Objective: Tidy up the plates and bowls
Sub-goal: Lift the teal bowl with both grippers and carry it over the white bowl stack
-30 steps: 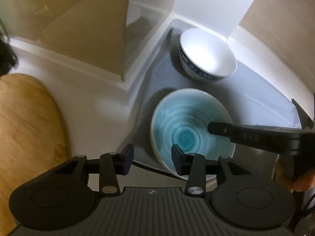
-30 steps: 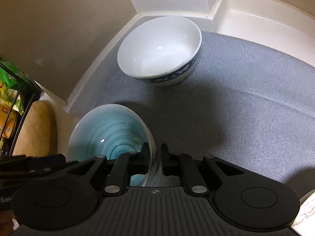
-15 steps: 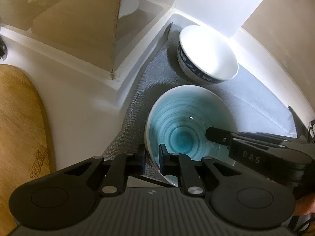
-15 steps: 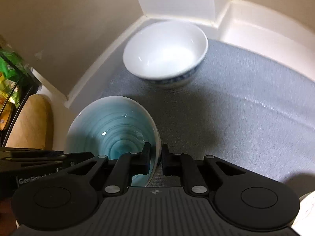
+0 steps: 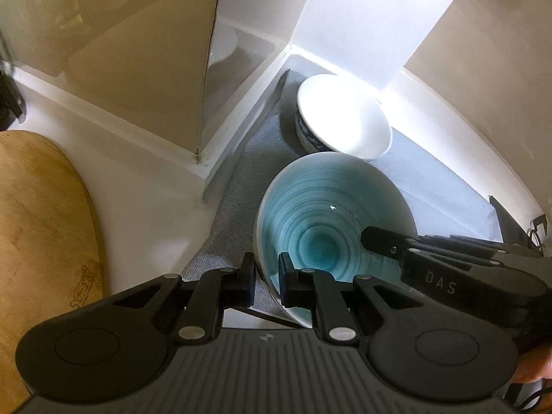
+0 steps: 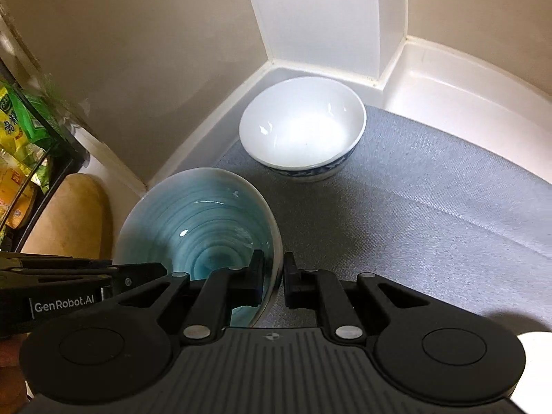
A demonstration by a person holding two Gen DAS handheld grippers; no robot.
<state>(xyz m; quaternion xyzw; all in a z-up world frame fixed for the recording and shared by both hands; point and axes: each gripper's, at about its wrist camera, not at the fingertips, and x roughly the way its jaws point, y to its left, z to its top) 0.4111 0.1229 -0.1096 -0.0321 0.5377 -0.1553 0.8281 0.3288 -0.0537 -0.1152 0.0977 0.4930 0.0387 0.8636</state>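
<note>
Now teal bowl (image 5: 331, 220) between both jaws.

Opposed close views (shared teal bowl (image 5: 331, 214))

Looks like a home kitchen to us: we've got a blue-glazed bowl (image 6: 207, 217) and a white bowl (image 6: 302, 127) on a grey liner mat (image 6: 431, 207), a wooden cutting board (image 5: 38, 227), and snack packets (image 6: 17, 120) on a rack.

teal-swirled bowl (image 5: 331, 220), white blue-patterned bowl (image 6: 303, 131)
</note>
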